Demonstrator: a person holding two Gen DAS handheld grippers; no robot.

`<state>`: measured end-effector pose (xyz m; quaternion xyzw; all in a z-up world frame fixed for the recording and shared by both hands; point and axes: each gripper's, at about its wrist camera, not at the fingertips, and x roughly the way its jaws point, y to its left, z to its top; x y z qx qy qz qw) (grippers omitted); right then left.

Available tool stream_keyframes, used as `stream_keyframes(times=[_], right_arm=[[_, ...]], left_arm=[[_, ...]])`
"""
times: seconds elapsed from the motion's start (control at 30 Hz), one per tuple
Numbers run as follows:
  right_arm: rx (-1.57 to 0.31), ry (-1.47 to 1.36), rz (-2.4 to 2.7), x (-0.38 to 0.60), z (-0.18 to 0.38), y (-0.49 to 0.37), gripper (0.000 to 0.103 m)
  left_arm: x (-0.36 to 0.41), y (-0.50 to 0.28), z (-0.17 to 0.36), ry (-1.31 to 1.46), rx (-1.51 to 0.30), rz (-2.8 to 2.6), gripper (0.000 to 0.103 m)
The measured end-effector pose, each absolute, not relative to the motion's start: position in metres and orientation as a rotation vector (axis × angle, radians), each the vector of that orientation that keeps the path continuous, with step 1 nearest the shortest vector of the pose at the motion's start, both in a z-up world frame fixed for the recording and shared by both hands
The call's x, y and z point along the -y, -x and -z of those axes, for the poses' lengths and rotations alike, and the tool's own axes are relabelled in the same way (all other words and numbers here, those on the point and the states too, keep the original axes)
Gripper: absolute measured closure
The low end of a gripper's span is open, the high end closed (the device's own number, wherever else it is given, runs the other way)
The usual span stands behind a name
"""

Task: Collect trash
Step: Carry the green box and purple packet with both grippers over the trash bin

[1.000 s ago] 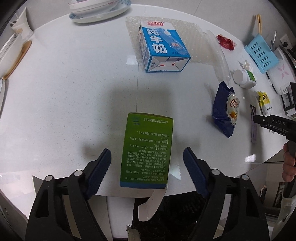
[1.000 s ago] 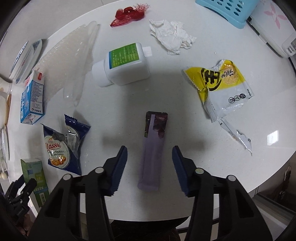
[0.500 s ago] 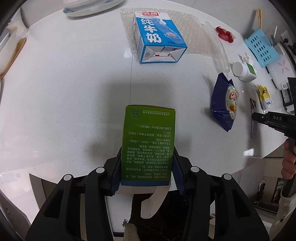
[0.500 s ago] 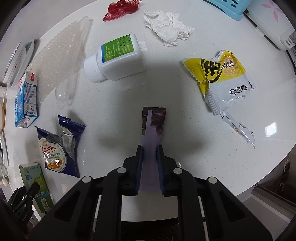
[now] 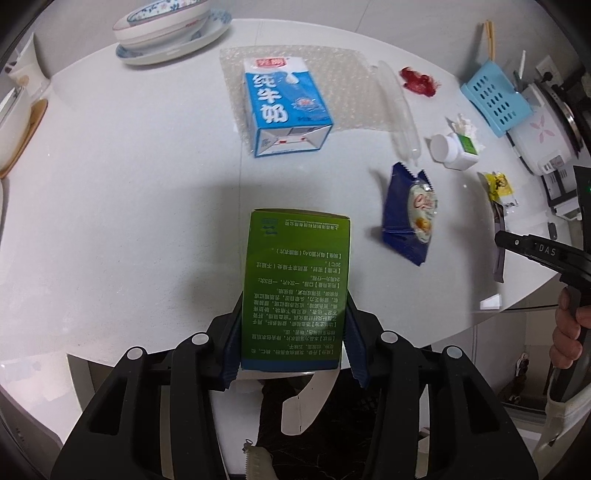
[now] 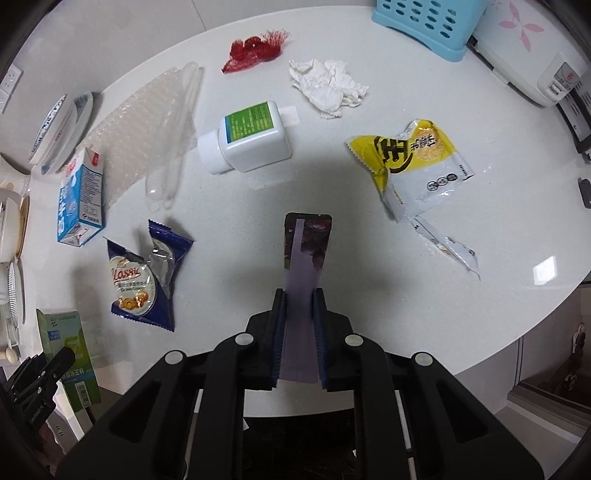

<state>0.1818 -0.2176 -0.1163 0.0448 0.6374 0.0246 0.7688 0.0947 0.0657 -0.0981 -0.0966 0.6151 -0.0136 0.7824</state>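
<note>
My left gripper (image 5: 291, 325) is shut on a green box (image 5: 295, 280) with an open bottom flap, lifted above the white round table (image 5: 129, 177). My right gripper (image 6: 298, 321) is shut on a purple sachet (image 6: 304, 258) and holds it up off the table. The green box also shows at the lower left of the right wrist view (image 6: 68, 354). Loose trash lies on the table: a blue milk carton (image 5: 284, 107), a dark blue snack wrapper (image 6: 144, 277), a white pill bottle (image 6: 245, 138), a yellow snack bag (image 6: 417, 162), crumpled tissue (image 6: 327, 86), red netting (image 6: 255, 50) and bubble wrap (image 6: 147, 133).
Bowls on a plate (image 5: 166, 29) stand at the table's far left. A light blue basket (image 6: 424, 22) and a white appliance (image 6: 528, 48) stand at the far right. The table edge runs close under both grippers.
Both grippers closed: the left on the green box, the right on the purple sachet. Both items have since been lifted off the table.
</note>
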Motion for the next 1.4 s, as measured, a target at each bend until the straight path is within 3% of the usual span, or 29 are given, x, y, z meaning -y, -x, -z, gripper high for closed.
stream_keyframes(times=[0.6,1.4], right_arm=[[-1.241,-0.039,-0.201,0.244,0.060,-0.126,0.089],[-1.125,0.005,-0.264,0.285,0.038,-0.052,0.090]], left_arm=[[-0.011,-0.053,0.053,0.260,-1.244,-0.014,0.058],[0.066,0.015,0.047,0.240,-1.185,-0.049,0.058]])
